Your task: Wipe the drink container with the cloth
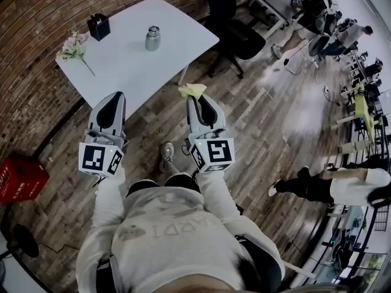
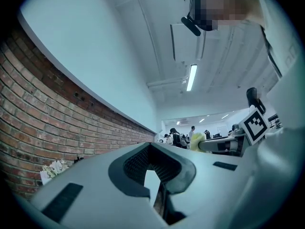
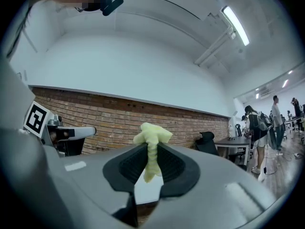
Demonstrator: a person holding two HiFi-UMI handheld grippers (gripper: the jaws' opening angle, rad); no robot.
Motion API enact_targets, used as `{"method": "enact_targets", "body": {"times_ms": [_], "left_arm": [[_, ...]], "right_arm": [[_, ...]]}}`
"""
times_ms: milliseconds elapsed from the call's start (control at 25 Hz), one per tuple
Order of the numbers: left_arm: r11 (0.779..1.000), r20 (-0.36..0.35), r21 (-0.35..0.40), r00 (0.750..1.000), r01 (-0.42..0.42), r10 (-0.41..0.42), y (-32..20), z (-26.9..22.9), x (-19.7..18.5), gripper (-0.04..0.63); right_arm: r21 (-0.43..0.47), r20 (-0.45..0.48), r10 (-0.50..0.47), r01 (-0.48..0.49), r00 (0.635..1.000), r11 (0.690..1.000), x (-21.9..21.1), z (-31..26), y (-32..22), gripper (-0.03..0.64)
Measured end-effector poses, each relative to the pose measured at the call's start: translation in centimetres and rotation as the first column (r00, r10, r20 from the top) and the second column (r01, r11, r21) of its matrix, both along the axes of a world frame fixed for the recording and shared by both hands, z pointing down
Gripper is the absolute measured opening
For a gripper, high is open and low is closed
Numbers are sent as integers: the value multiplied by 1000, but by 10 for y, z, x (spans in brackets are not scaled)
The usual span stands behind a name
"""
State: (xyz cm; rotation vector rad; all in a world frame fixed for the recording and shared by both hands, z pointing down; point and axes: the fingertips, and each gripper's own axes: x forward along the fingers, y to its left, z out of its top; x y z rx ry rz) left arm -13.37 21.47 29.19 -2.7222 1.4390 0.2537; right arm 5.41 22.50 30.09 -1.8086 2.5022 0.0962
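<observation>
Clear table ahead, clutter to the left
Ahead of the left gripper (image 1: 115, 97) and right gripper (image 1: 195, 101), bare table (image 1: 177, 23) rings the drink container (image 1: 153, 38); flowers (image 1: 74, 46) and a black box (image 1: 98, 26) stand ahead-left, an office chair (image 1: 239, 36) ahead-right.

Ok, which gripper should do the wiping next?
The right gripper: its jaws already pinch the cloth. The left gripper is shut and empty, so it would likely suit steadying the container, which stands untouched on the table ahead.

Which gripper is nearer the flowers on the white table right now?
Left. The left gripper is just off the table edge below the flowers; the right gripper, shut on the cloth, is farther right.
</observation>
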Motion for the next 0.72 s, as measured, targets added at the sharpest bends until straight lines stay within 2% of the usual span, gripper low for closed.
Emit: {"method": "enact_targets", "body": {"times_ms": [400,720], "left_arm": [[996,-3,-1,996,85,-85,-105,-9,19,5],[989,20,-3,989,147,-147,-179,-12,43,5]], "right_arm": [[-4,-4,-98,98,995,995,18,-9,-121,74],[-11,0,-194,194,981,981,32,-8,-206,74]]}}
